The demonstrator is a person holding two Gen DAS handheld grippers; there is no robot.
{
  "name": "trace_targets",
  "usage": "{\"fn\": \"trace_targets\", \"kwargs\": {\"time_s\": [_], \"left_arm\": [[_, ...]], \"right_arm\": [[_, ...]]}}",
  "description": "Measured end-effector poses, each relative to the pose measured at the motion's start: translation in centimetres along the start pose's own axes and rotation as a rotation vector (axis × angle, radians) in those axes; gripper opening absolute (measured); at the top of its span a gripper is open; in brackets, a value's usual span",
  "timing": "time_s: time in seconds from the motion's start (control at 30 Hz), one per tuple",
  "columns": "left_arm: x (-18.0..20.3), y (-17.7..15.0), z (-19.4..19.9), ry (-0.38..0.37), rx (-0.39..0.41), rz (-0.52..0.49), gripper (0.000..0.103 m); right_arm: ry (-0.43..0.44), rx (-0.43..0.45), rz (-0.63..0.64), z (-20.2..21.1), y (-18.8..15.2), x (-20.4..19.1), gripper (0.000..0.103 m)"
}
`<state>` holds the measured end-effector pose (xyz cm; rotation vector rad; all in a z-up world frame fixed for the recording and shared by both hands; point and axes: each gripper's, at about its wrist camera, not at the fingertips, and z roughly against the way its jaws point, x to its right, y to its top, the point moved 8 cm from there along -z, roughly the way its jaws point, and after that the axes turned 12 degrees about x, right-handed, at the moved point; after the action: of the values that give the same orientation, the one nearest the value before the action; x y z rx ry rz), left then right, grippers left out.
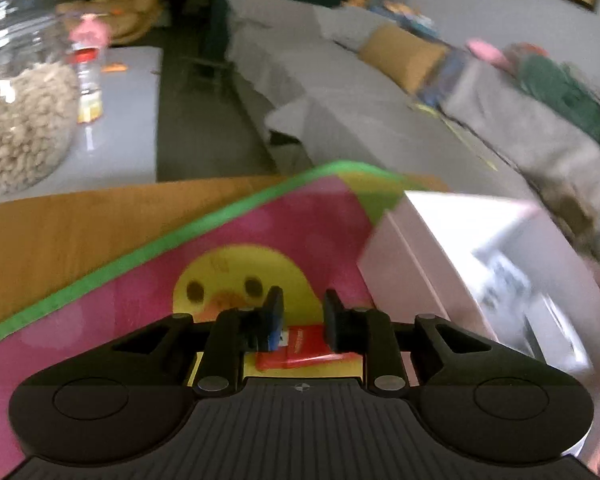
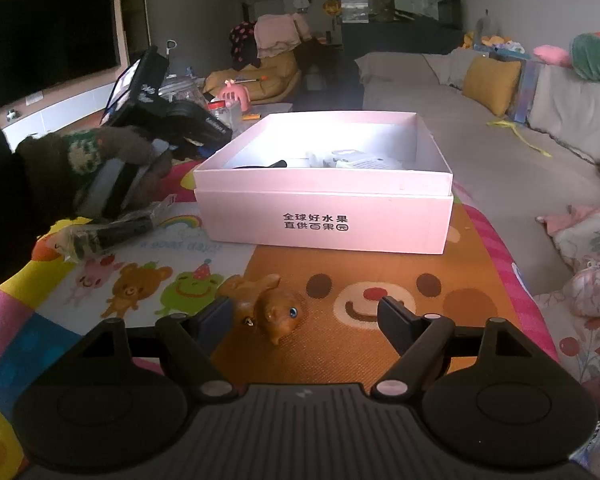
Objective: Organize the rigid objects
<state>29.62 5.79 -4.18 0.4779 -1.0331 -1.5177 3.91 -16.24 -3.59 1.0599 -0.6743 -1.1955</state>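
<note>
In the left wrist view my left gripper (image 1: pixel 302 308) is shut on a flat red packet (image 1: pixel 304 346) with a white label, held between its fingers over the pink play mat (image 1: pixel 140 292). The open pink box (image 1: pixel 420 264) lies close on the right. In the right wrist view my right gripper (image 2: pixel 306 316) stands open low over the mat (image 2: pixel 380 280). A small brown toy animal (image 2: pixel 276 312) lies on the mat between its fingers, nearer the left one and not gripped. The pink box (image 2: pixel 324 216) sits ahead with several items inside.
A person's fuzzy brown sleeve (image 2: pixel 80 152) reaches in from the left beside a plastic-wrapped dark item (image 2: pixel 112 232). A jar of pale nuts (image 1: pixel 24 120) and a bottle (image 1: pixel 88 80) stand on a grey table. A grey sofa (image 2: pixel 480 140) with a yellow cushion runs along the right.
</note>
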Motion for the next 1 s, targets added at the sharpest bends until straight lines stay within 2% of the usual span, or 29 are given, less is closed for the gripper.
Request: {"fn": "trace_targets", "kwargs": {"time_s": [0.1,0.27,0.37,0.5,0.57,0.63,0.7,0.77,0.87,0.93,0.97,1.0], "left_arm": [[0.3,-1.7,2.5,-0.057,-0.045,-0.062,0.024],[2.9,-4.4,5.9,-0.093,-0.052,-0.313,0.024],[4.4,-6.0,7.8,-0.177,-0.063,-0.357,0.024],[5.2,-7.5,9.6,-0.206,-0.089,-0.284,0.026],[5.3,-8.0,10.9,-0.185,-0.077,-0.241,0.026],[5.1,-7.9,12.6,-0.170,-0.023,-0.156,0.026],[4.0,-7.5,14.8,-0.088,0.067,-0.030,0.026],[2.7,-7.8,17.2,0.027,0.128,0.038,0.026],[1.9,-8.6,20.4,0.138,0.202,0.013,0.026],[1.7,-9.3,22.0,0.131,0.217,0.023,0.026],[1.6,-9.8,22.7,0.117,0.218,0.042,0.026],[1.5,-10.2,23.1,0.110,0.217,0.054,0.026]], "right_arm": [[0.009,-0.003,0.002,0.0,0.0,-0.1,0.080],[0.010,-0.005,0.009,0.0,0.0,-0.3,0.080],[0.005,-0.002,0.010,0.0,0.0,-0.2,0.080],[0.006,-0.004,0.008,0.0,0.0,-0.2,0.080],[0.007,-0.004,0.008,0.0,0.0,-0.2,0.080],[0.007,-0.003,0.006,0.0,0.0,-0.2,0.080],[0.008,-0.001,0.002,0.0,0.0,-0.2,0.080],[0.009,-0.003,0.001,0.0,0.0,-0.1,0.080],[0.009,-0.003,0.001,0.0,0.0,-0.1,0.080],[0.004,0.004,0.007,0.0,0.2,-0.3,0.079],[0.008,0.011,0.006,-0.1,0.5,-0.6,0.074],[0.031,0.008,0.004,-0.2,0.7,-1.0,0.059]]}}
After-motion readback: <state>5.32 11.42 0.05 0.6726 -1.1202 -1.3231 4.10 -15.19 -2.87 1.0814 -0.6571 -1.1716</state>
